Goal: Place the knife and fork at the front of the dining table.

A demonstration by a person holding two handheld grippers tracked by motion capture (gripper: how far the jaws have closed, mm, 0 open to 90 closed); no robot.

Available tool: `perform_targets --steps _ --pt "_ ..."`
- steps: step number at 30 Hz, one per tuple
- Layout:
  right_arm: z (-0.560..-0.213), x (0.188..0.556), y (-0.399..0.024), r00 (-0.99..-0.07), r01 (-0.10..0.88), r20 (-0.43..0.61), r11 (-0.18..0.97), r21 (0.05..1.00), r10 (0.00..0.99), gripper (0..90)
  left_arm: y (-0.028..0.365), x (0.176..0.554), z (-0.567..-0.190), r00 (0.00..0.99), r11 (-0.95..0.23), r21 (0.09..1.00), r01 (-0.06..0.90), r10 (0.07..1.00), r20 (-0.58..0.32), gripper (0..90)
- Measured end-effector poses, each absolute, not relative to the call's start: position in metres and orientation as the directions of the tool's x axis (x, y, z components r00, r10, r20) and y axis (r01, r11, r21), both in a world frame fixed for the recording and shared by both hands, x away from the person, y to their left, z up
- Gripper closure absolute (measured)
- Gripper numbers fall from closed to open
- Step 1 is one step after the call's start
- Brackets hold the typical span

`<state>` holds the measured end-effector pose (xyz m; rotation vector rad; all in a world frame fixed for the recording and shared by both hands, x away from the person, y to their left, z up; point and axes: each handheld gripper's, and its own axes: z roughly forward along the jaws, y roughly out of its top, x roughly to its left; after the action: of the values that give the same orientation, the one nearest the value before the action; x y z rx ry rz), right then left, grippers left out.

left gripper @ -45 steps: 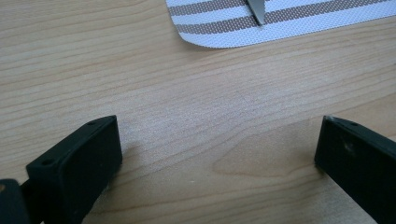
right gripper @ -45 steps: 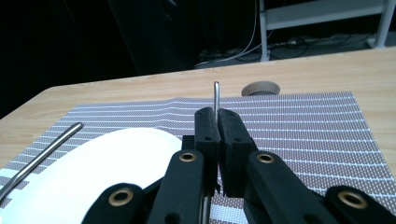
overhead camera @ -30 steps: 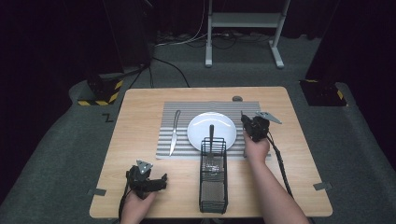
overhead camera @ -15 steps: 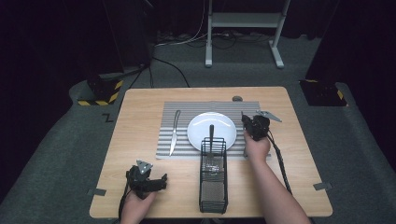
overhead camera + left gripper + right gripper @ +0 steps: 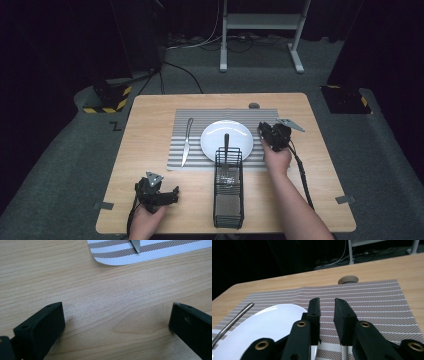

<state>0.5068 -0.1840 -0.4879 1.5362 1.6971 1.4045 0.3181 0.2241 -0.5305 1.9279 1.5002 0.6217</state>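
Place setting in progress, near to far. The left tool (image 5: 117, 312) is idling over bare bench (image 5: 150, 110), jaws standing wide with nothing between them. The wire cutlery basket (image 5: 228, 200) is sitting mid-bench. Beyond it the right tool (image 5: 327, 305) is hanging over the striped mat (image 5: 200, 115) just right of the plate (image 5: 220, 135). Its jaws have just been opening, and a slim metal stem (image 5: 344, 352) is lying loose in the narrow gap, so the step appears to be release. The next move is likely calling for a clean lift away. The knife (image 5: 187, 142) is lying left of the plate. The stem's working end is being hidden (fork or spoon is undecidable).
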Motion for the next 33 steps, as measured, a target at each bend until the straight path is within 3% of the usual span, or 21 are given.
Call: perform_targets --steps 6,11,18,24,33 --pt "-0.482 0.488 -0.195 -0.302 0.414 0.236 -0.096 0.905 0.924 68.0 0.224 0.318 -0.53 0.247 -0.172 0.711 0.682 0.969 -0.004 0.4" --pt "-0.484 0.472 -0.199 -0.309 0.408 0.192 -0.053 0.912 0.931 67.7 0.224 0.318 -0.53 0.247 -0.171 0.71 0.683 0.969 -0.004 0.4" --pt "-0.491 0.434 -0.213 -0.301 0.423 0.146 -0.005 0.906 0.942 75.1 0.224 0.318 -0.53 0.247 -0.172 0.71 0.683 0.969 -0.003 0.4" --pt "-0.5 0.415 -0.22 -0.259 0.501 0.12 0.027 0.865 0.958 87.0 0.224 0.318 -0.53 0.248 -0.171 0.71 0.683 0.969 -0.005 0.5" --pt "-0.518 0.404 -0.214 -0.257 0.623 0.093 0.091 0.777 0.962 89.5 0.224 0.317 -0.53 0.249 -0.171 0.711 0.682 0.969 -0.006 0.5"
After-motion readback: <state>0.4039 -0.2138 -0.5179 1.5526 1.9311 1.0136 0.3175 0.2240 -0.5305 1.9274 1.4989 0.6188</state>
